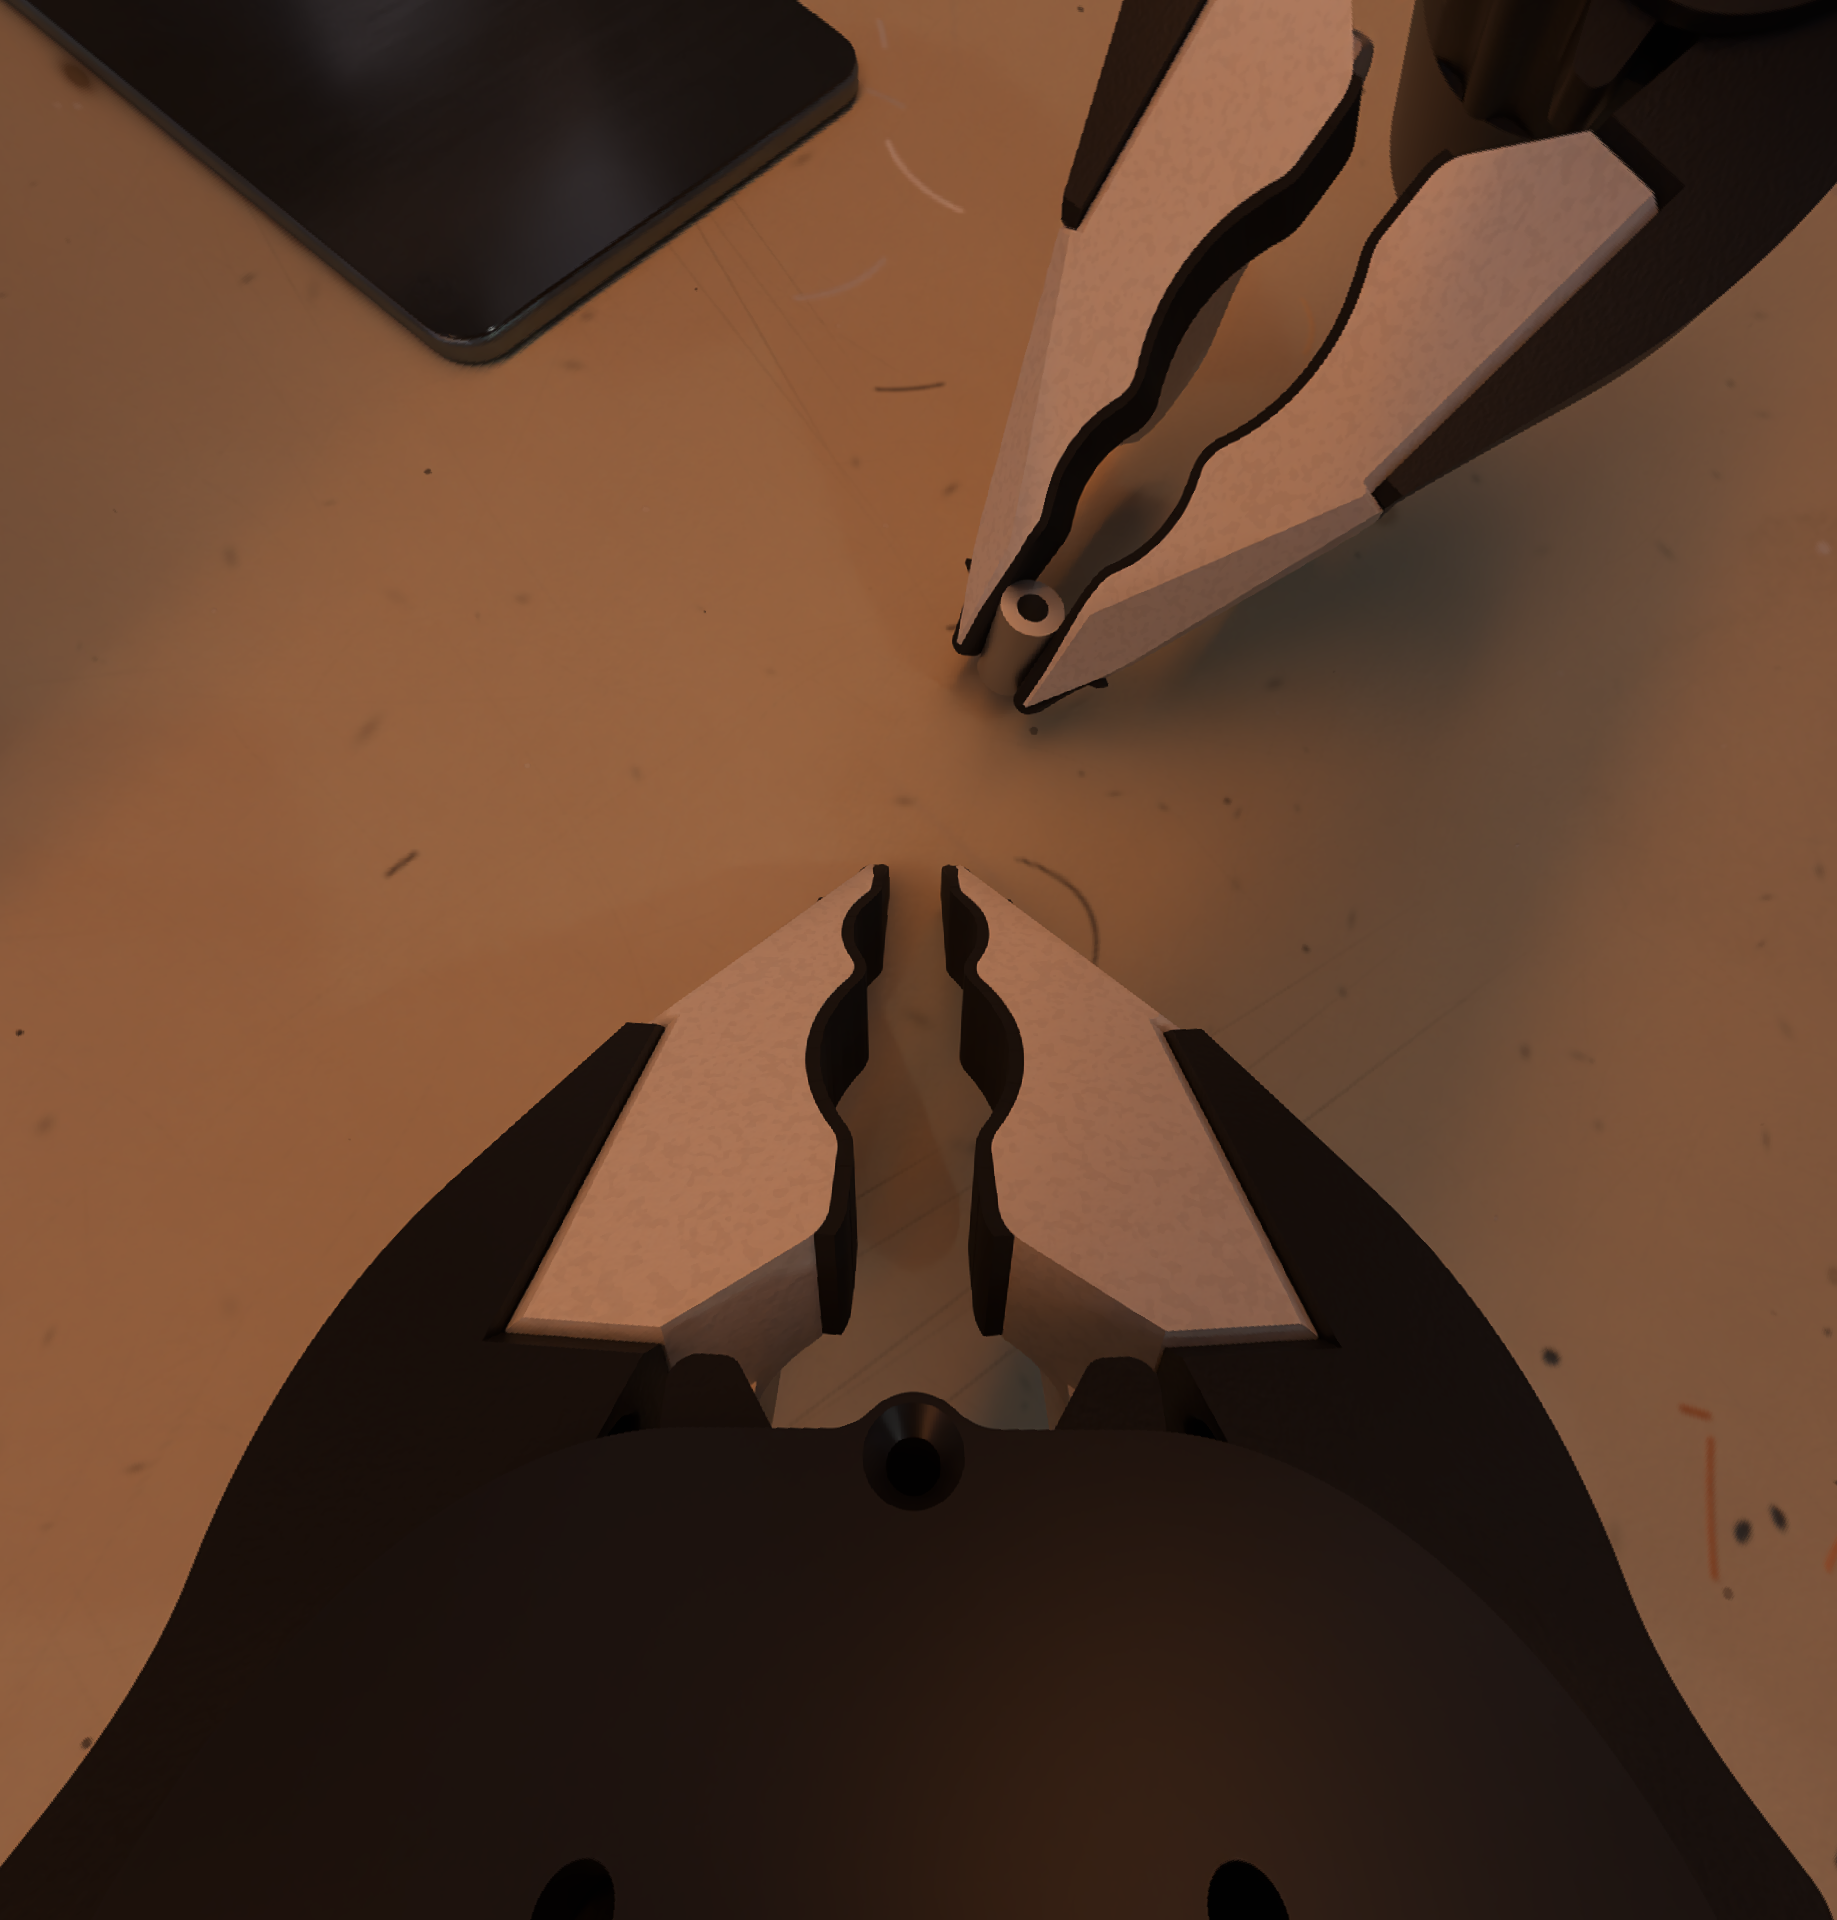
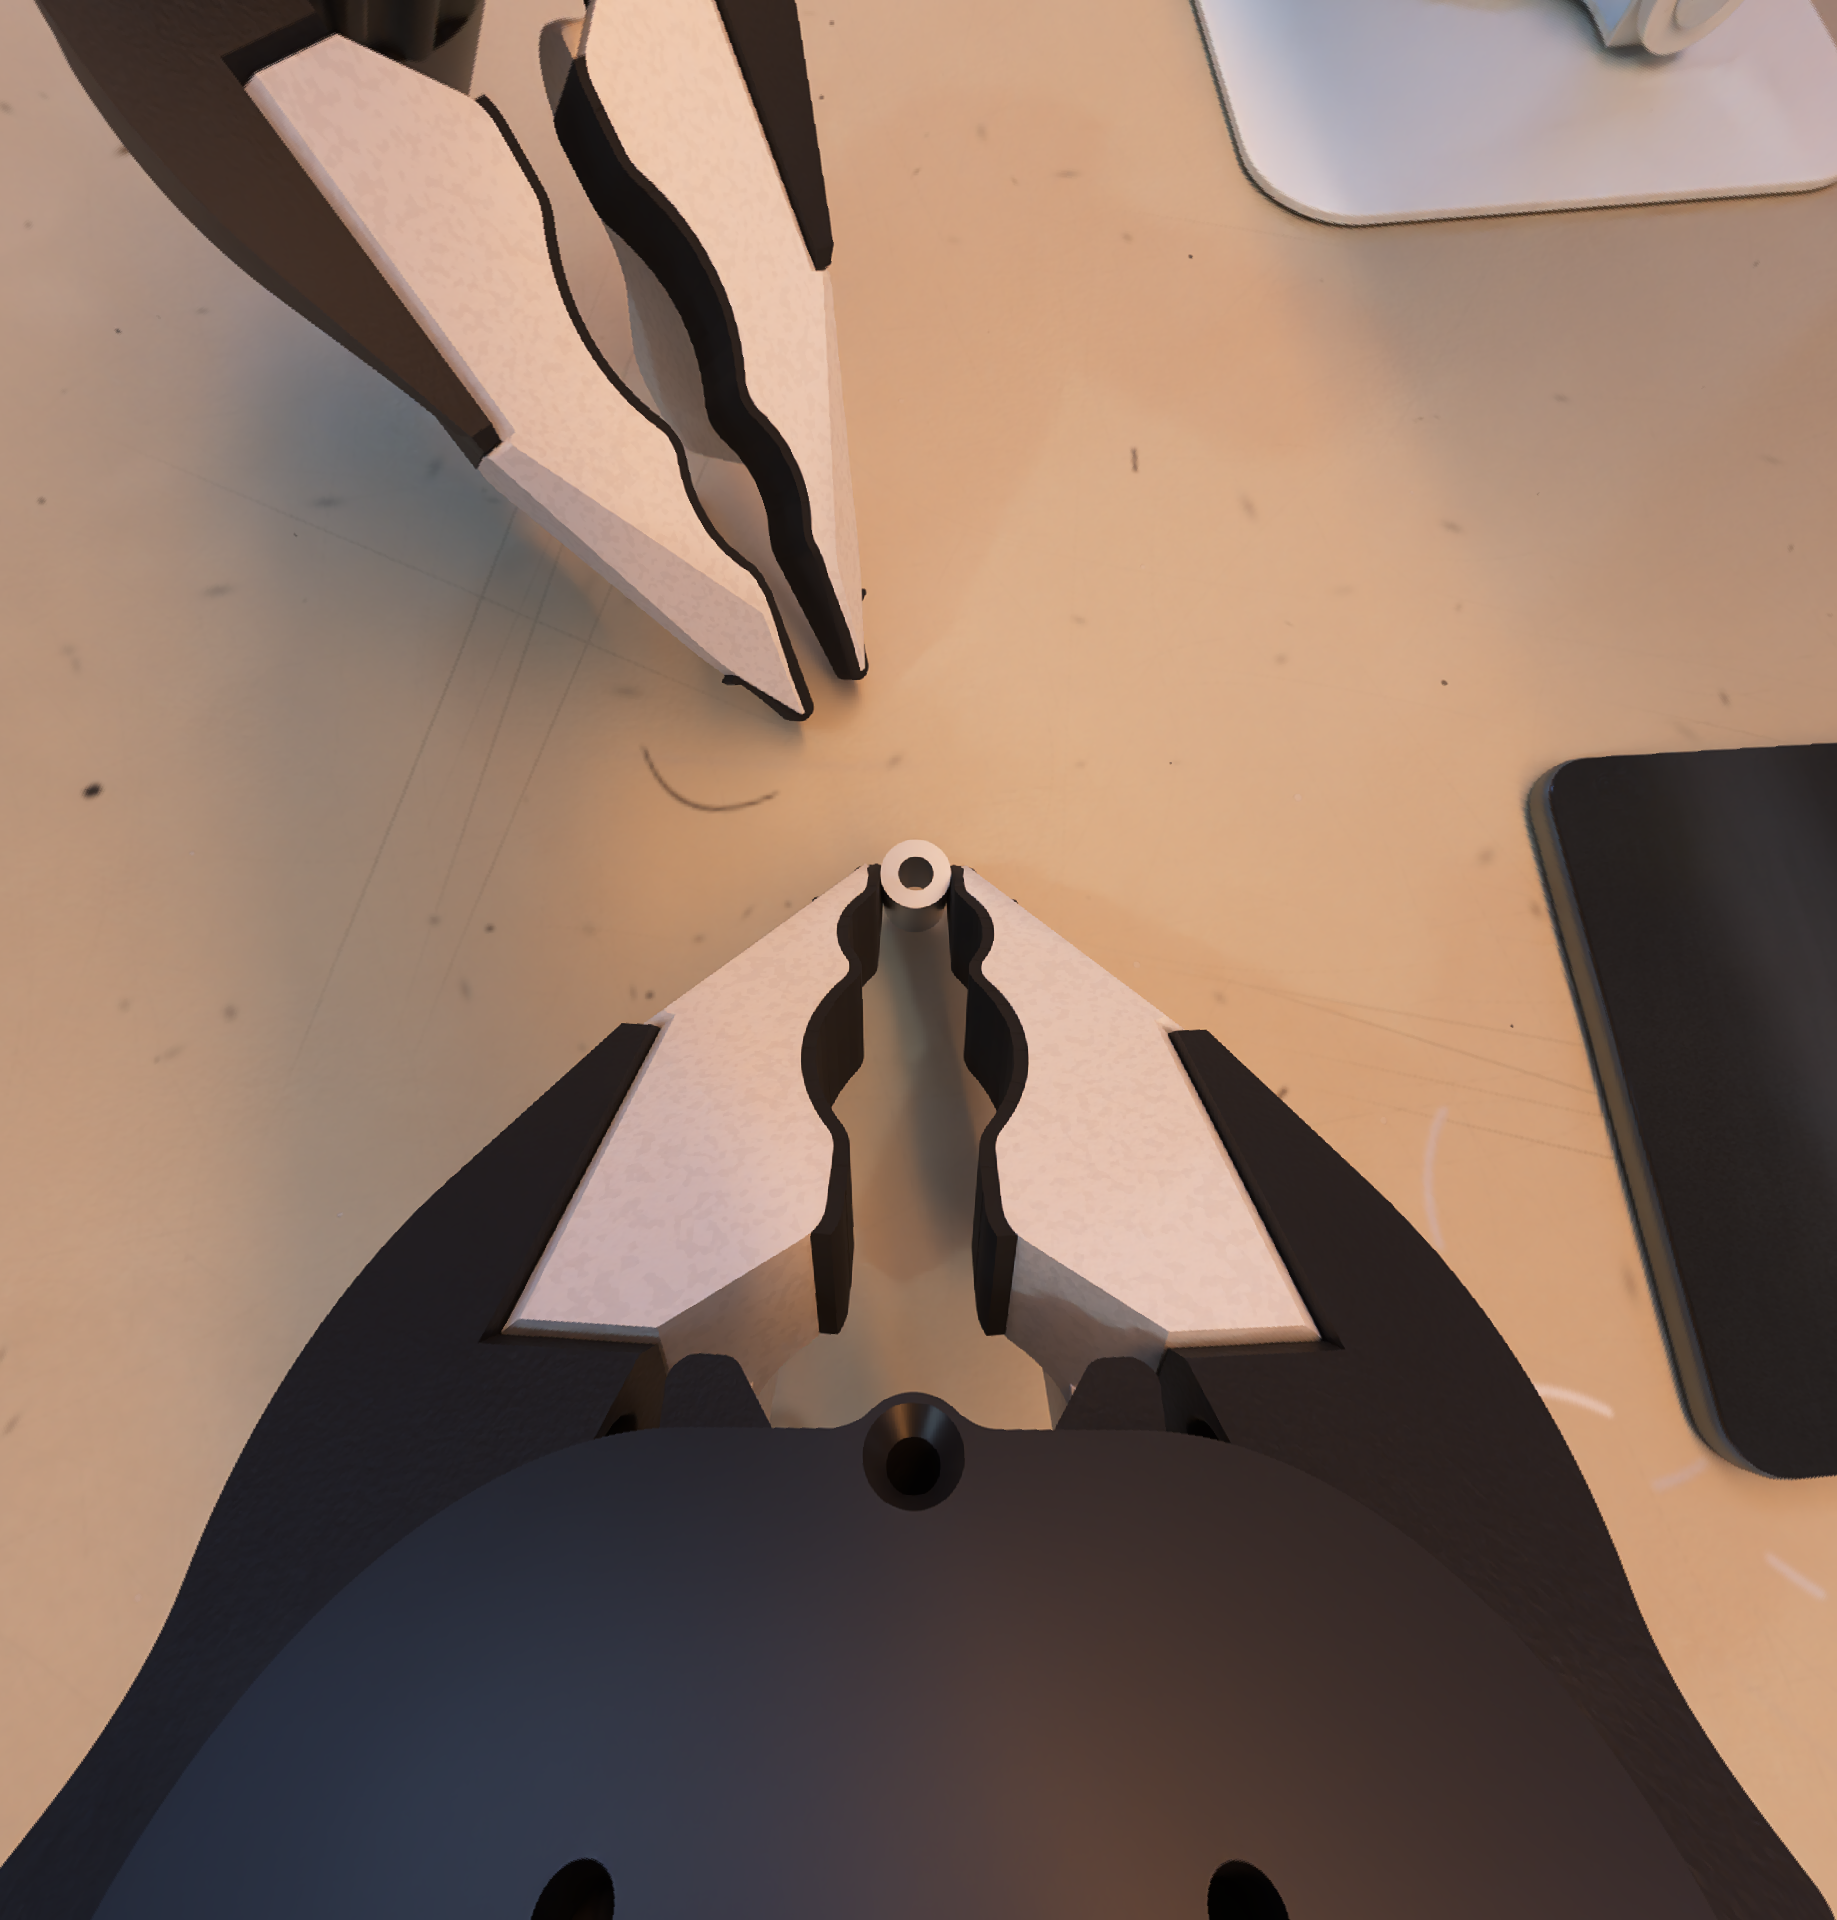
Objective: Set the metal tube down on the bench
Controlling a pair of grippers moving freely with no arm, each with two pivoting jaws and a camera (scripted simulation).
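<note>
Scuffed tan surface (image 2: 1309, 623) below. Metal tube (image 2: 915, 875) pinched at the very tips of the right hand-held gripper (image 2: 915, 883), long axis upright, bore facing the camera, lower end at or just above the surface (contact not clear). Left hand-held gripper (image 1: 915, 878) near, opposite, tips almost closed, holding nothing. Dark pad (image 2: 1724, 1091) well off to the side.
</note>
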